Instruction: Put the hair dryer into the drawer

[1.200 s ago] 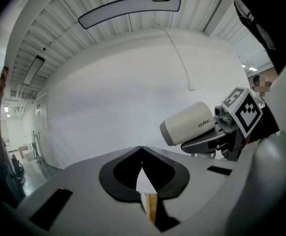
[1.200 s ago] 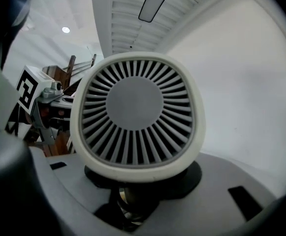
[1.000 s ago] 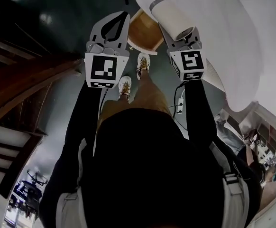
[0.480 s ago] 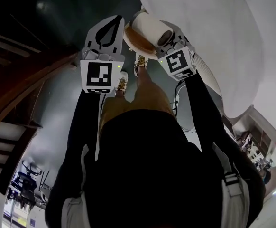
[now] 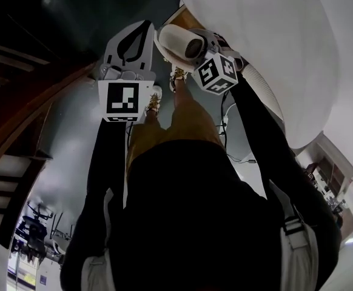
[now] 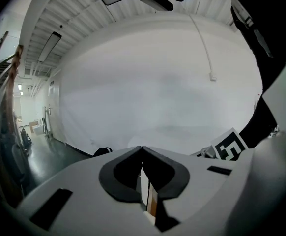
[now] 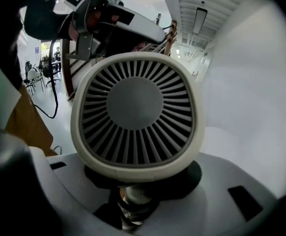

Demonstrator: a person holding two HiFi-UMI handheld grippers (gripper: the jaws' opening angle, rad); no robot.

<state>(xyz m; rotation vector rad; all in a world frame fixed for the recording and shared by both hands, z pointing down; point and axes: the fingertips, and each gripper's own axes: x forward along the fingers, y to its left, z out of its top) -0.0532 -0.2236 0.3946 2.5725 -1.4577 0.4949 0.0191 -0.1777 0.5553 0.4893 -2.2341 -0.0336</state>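
Note:
A white hair dryer (image 5: 178, 40) lies sideways in my right gripper (image 5: 196, 46), which is shut on its handle. In the right gripper view its round rear grille (image 7: 135, 114) fills the middle, with the handle (image 7: 132, 200) clamped between the jaws below it. My left gripper (image 5: 144, 28) hangs just left of the dryer, jaws shut and empty; their tips meet (image 6: 142, 149). Only a corner of the wooden drawer (image 5: 187, 14) shows behind the dryer, at the edge of the white table.
The white round table (image 5: 273, 47) curves along the right. A cable and power strip (image 5: 226, 125) lie on the dark floor by the person's feet (image 5: 179, 77). A wooden staircase (image 5: 19, 132) rises at the left.
My right gripper has come down and to the left with the dryer, rolling so the dryer now lies sideways over the drawer. The left gripper has sunk a little.

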